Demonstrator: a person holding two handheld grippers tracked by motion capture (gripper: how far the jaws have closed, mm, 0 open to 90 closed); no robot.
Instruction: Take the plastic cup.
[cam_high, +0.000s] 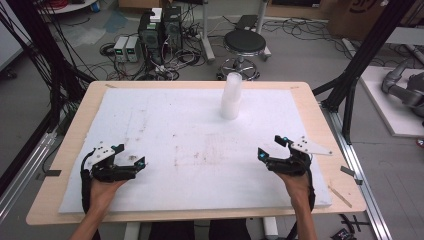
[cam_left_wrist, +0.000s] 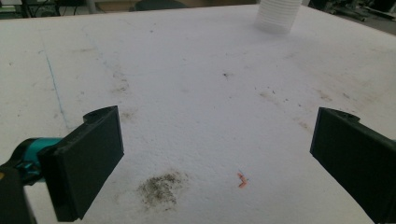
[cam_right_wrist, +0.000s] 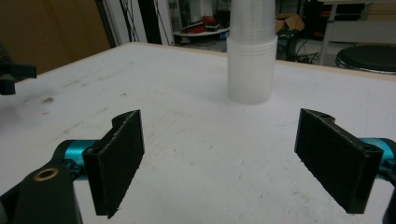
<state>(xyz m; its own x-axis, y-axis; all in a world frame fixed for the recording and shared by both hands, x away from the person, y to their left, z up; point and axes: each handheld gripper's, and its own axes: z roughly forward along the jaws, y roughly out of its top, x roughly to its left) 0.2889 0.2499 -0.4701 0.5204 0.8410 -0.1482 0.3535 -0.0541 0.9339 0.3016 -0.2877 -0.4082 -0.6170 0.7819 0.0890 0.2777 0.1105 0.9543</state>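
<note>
A tall stack of clear plastic cups (cam_high: 231, 96) stands mouth-down on the white foam board (cam_high: 165, 120), towards the far middle. The stack of cups (cam_right_wrist: 251, 51) rises straight ahead in the right gripper view, and its base (cam_left_wrist: 277, 15) sits at the top edge in the left gripper view. My left gripper (cam_high: 131, 154) rests low at the near left, open, nothing between its jaws. My right gripper (cam_high: 271, 146) sits at the near right, open and empty too. Both grippers (cam_left_wrist: 217, 154) (cam_right_wrist: 219, 158) point towards the far side.
The foam board lies on a wooden table (cam_high: 320, 125). A dark smudge (cam_left_wrist: 161, 189) and a small orange scrap (cam_left_wrist: 242, 179) mark the board by the left gripper. Behind the table stand a black stool (cam_high: 244, 44), computer boxes (cam_high: 160, 30) and loose cables.
</note>
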